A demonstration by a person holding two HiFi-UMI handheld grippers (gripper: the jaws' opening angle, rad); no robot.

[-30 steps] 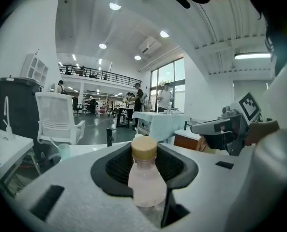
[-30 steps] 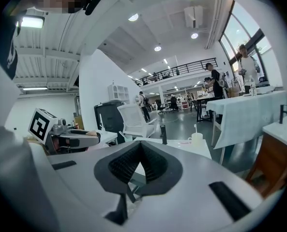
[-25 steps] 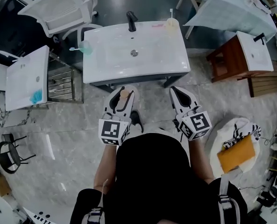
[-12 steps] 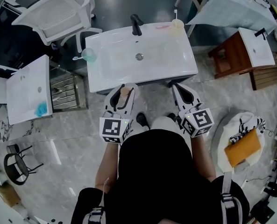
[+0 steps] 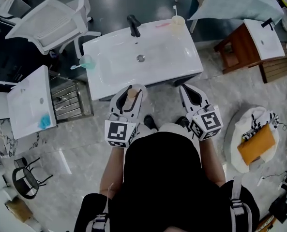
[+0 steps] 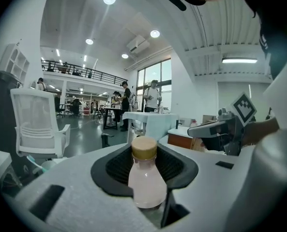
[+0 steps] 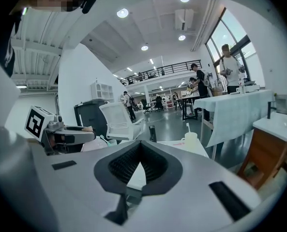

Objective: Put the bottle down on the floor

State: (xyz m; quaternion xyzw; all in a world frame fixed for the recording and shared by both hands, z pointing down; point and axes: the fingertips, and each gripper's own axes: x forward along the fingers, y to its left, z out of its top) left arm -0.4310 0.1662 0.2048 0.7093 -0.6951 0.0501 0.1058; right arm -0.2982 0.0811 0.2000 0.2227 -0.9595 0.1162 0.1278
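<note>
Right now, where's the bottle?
The bottle stands upright in the shut jaws of the left gripper, left of centre in the head view, just short of the sink's near edge. The right gripper is beside it, empty.

Bottle (image 6: 145,180): pale pink body, tan cap.
Left gripper (image 5: 131,88), right gripper (image 5: 188,90): white shells, black ribbed pads, black-and-white square markers on cubes.
Sink (image 5: 114,66): white. Faucet (image 5: 133,24): black.
Floor (image 5: 70,144): grey, marble-veined.
Chair (image 5: 51,25): white.
Cup (image 5: 86,61): translucent teal.
Cabinet (image 5: 230,57): reddish-brown wood, white top.
Person's top (image 5: 162,178): black.
</note>
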